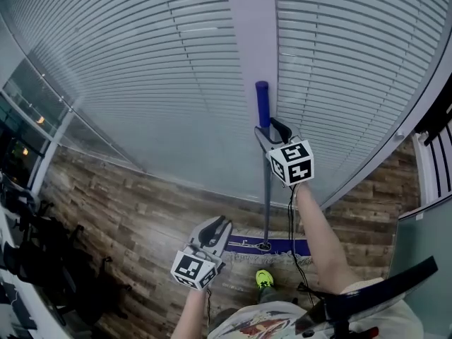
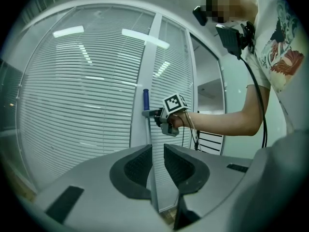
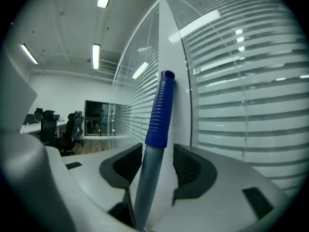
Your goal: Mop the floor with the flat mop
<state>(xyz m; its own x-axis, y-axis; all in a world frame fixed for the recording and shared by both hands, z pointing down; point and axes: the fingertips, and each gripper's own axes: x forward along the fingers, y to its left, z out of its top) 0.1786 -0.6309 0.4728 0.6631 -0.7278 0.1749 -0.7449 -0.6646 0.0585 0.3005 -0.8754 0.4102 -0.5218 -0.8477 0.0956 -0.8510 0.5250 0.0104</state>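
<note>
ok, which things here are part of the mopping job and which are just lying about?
Job:
- mop handle, standing between the open jaws of the right hand-held gripper
- flat mop head on the wood floor
- left hand-held gripper, open and empty

Just around:
- office chairs
- window blinds
- white pillar

Mop handle (image 1: 266, 189) between right gripper (image 1: 269, 134) jaws, mop head (image 1: 286, 246) on floor (image 1: 127, 214)
</note>
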